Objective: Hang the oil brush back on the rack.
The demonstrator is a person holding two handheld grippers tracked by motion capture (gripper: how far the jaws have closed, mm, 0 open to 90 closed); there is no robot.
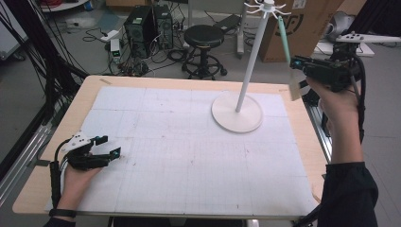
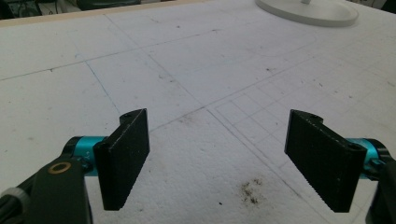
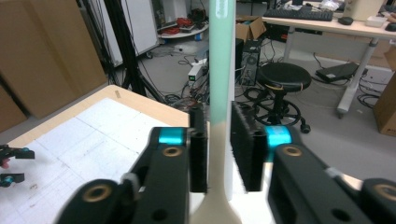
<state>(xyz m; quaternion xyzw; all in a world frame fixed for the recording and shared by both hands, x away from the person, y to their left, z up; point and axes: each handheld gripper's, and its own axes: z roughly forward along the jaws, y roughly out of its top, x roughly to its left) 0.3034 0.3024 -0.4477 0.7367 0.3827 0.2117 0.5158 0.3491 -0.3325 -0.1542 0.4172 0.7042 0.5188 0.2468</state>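
Hanging of a utensil on a rack, seen from above and along each pair of fingers.

**Task thing.** There is one spatula (image 1: 284, 40) with a mint-green handle and a cream blade. It is at the far right of the scene, above the counter's (image 1: 85, 97) edge. Its long axis runs nearly upright: the handle end is up at the ring of hooks (image 1: 265, 7) and the blade hangs below your right gripper (image 1: 295, 64).

**Right fingers.** In the right gripper view, the spatula (image 3: 219, 56) passes straight up between the fingers of that gripper (image 3: 218, 116), at the point where green meets cream. The fingers flank it closely, but a thin sliver of gap shows on each side. They therefore appear eased off rather than pinching.

**Left fingers.** Your left gripper (image 1: 109, 145) rests low at the near left of the white gridded mat (image 1: 189, 156), well apart from the spatula. In its own view, the left gripper (image 2: 217, 154) has its fingers spread wide with nothing between them.

**Rack.** There is one white stand (image 1: 250, 61), made of a round base, a leaning pole and hooks at the top. The number of hooks is too small to count. Its base (image 2: 308, 11) lies far ahead of the left fingers.

**Governing relation.** Only your right hand is at the spatula. Whether its top end is seated on a hook can't be confirmed. Drawing back probably calls for leaving level, square to the handle, so that neither finger drags it.
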